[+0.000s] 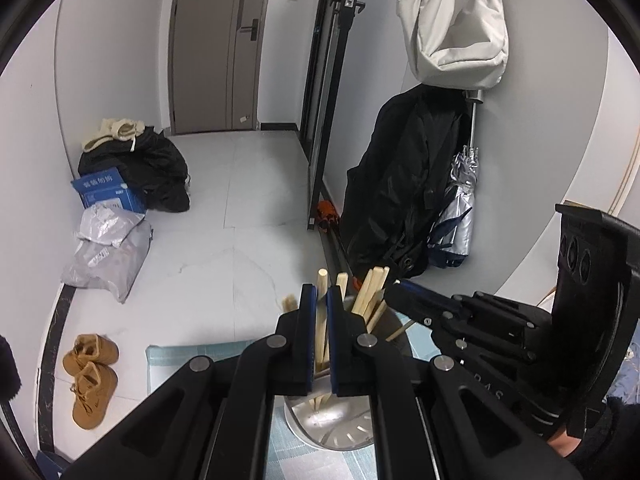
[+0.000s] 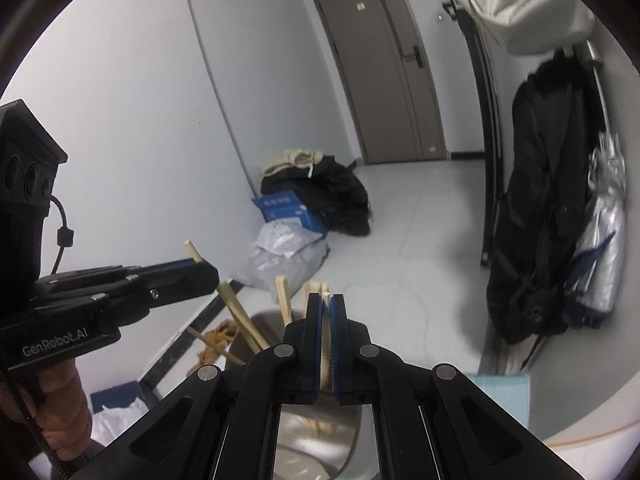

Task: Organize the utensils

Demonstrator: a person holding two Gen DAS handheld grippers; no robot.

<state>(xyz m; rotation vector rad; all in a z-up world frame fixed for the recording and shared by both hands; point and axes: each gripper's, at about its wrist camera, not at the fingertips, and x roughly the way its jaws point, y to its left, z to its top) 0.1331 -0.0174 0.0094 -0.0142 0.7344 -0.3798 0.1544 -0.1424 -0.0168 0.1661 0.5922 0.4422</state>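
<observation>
A round steel utensil holder (image 1: 340, 424) stands on a light blue checked cloth (image 1: 172, 360) and holds several wooden chopsticks (image 1: 370, 294). My left gripper (image 1: 320, 296) is shut on one upright chopstick (image 1: 321, 316) above the holder. My right gripper (image 2: 326, 304) is shut on another chopstick (image 2: 326, 344) over the same holder (image 2: 316, 440). In the right wrist view the left gripper (image 2: 208, 270) reaches in from the left with its chopstick (image 2: 194, 250) sticking out above it. In the left wrist view the right gripper (image 1: 396, 290) comes in from the right.
Brown shoes (image 1: 90, 376) lie on the floor at left. Grey parcels (image 1: 108, 252), a blue box (image 1: 106, 194) and dark clothes (image 1: 148, 168) sit by the wall. A black coat (image 1: 408, 184) and a silver umbrella (image 1: 458, 208) hang at right. A door (image 1: 218, 44) is at the back.
</observation>
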